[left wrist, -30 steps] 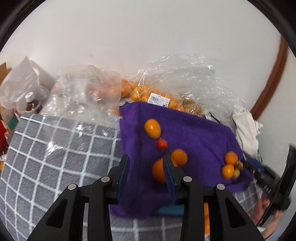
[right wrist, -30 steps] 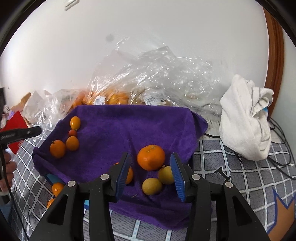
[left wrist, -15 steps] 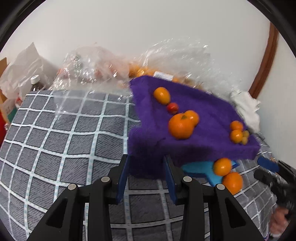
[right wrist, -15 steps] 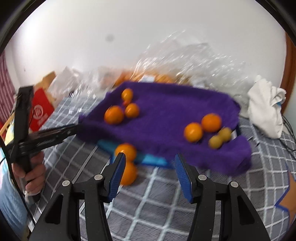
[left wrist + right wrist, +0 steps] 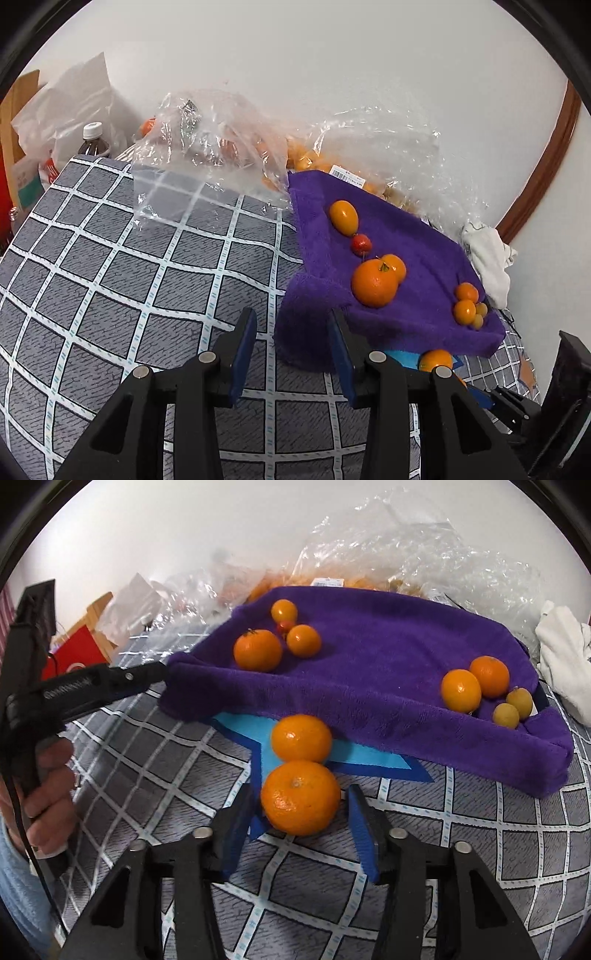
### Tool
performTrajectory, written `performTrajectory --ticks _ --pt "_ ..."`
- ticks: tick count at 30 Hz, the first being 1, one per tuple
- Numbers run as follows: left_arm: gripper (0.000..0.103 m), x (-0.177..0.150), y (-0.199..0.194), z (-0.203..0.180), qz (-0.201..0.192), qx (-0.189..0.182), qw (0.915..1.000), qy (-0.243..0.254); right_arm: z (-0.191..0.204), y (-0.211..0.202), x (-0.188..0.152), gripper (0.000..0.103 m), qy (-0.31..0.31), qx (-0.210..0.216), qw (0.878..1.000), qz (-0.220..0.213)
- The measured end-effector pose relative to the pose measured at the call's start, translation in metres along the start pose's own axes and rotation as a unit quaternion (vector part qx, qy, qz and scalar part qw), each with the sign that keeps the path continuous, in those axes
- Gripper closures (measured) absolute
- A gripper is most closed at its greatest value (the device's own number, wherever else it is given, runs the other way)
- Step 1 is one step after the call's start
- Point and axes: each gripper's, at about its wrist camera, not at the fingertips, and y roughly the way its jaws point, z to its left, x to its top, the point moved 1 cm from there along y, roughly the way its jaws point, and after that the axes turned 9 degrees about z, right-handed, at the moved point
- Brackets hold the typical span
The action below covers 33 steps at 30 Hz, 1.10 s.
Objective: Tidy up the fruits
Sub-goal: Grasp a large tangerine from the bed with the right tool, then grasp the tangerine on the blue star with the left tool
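The right gripper (image 5: 300,794) sits at 6 o'clock in its own view. Its jaws are part open and closing around a mandarin (image 5: 300,797) that lies between them on the grid-patterned cover (image 5: 480,849). The left pad is at the fruit's skin and a sliver of gap shows at the right pad. A second mandarin (image 5: 301,738) touches the first at its 12 o'clock and rests on a blue star (image 5: 369,757) under the edge of the purple towel (image 5: 369,646). On the towel, a cluster at 11 o'clock holds a stemmed mandarin (image 5: 257,650), two smaller orange fruits and a tiny red one (image 5: 285,626). At 2 o'clock lie two orange fruits (image 5: 476,683) and two yellowish ones (image 5: 513,707). The left gripper (image 5: 291,325) is narrowly open with nothing clamped. The towel's near corner (image 5: 295,343) hangs just ahead of its tips, though I cannot tell whether it touches them. In the right view a hand (image 5: 48,794) holds that gripper at 9 o'clock, and the white lettering on its body is too blurred to read. Crumpled plastic bags (image 5: 369,147) of orange fruit lie behind the towel at 12 o'clock, one with a white barcode label (image 5: 347,175) whose print is too small to read. A white-capped bottle (image 5: 92,140) stands at 10 o'clock and a white cloth (image 5: 487,258) lies at 3.
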Motion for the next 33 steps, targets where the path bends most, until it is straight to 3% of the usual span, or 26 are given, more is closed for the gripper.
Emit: performTrajectory --ticks 5,9,14,20,26,33 --pt "0.065 -0.002 0.003 -0.008 0.009 -0.015 0.9997 0.014 -0.002 -0.005 -0.002 0.062 -0.004 -0.007 1.000 -0.001" --pt "0.065 -0.005 0.000 -0.013 0.002 -0.012 0.9995 0.029 -0.020 -0.029 -0.013 0.062 0.005 -0.019 0.999 -0.026" --pt "0.065 -0.006 -0.001 -0.016 -0.002 -0.022 0.9991 0.036 -0.065 -0.056 -0.025 0.062 0.035 -0.071 0.996 -0.046" --pt "0.065 -0.012 0.003 -0.026 -0.001 -0.016 0.9976 0.067 -0.121 -0.068 -0.050 0.062 0.095 -0.093 0.990 -0.045" --pt "0.065 -0.020 0.000 -0.043 -0.012 -0.011 0.9929 0.118 -0.143 -0.068 -0.069 0.062 0.129 -0.061 0.988 -0.050" --pt "0.065 -0.020 -0.001 -0.038 -0.005 -0.037 0.9934 0.108 -0.137 -0.065 -0.070 0.062 0.128 -0.049 0.989 -0.052"
